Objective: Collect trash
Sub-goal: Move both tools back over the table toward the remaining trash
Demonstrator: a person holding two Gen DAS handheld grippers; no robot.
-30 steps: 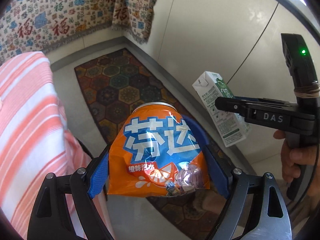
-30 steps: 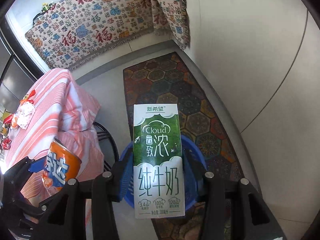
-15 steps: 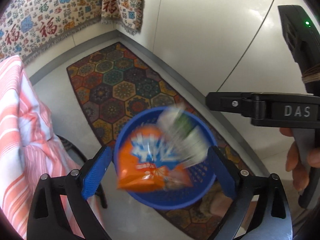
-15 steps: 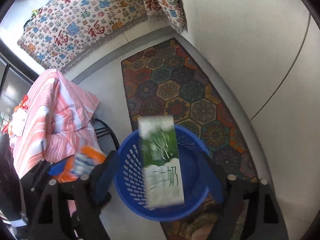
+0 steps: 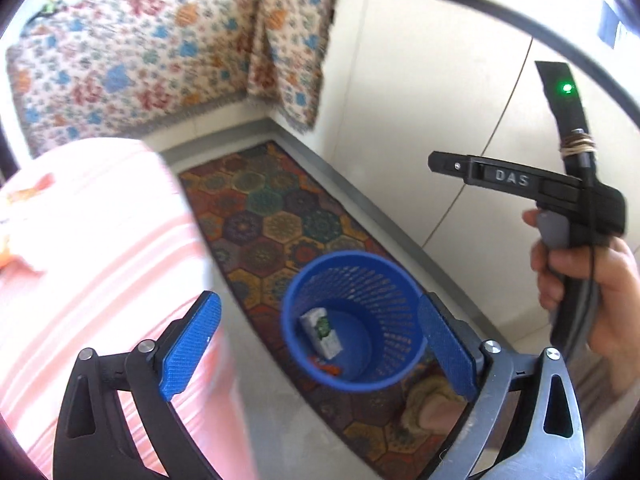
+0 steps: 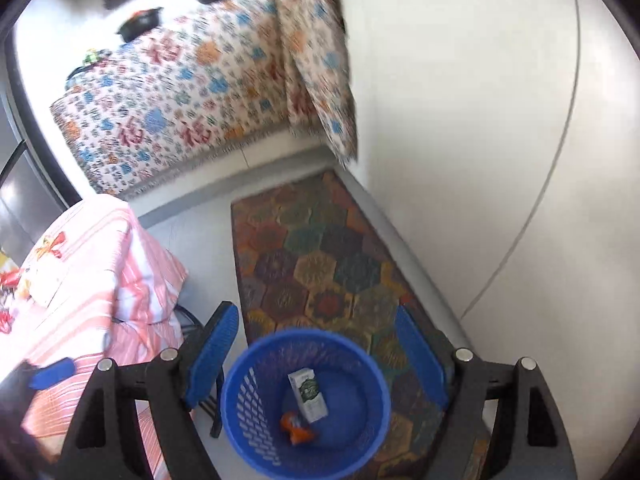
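Observation:
A blue mesh waste basket [image 5: 404, 312] stands on the floor below both grippers; it also shows in the right wrist view [image 6: 248, 408]. Inside it lie a green-and-white milk carton [image 5: 322, 332] [image 6: 308, 394] and a crushed orange soda can [image 6: 296, 428], of which only a sliver shows in the left wrist view [image 5: 326, 366]. My left gripper [image 5: 320, 348] is open and empty above the basket. My right gripper [image 6: 316, 352] is open and empty above the basket; its body shows at the right of the left wrist view [image 5: 520, 180].
A patterned hexagon rug [image 6: 320, 256] lies under the basket along a white wall. A table with a pink striped cloth [image 5: 92, 240] [image 6: 80, 280] stands to the left, with wrappers on it. A patterned cloth [image 6: 192, 96] hangs at the back.
Both grippers opened: the can and the carton dropped from the jaws into the blue basket and now lie at its bottom. Both grippers have lifted and tilted away.

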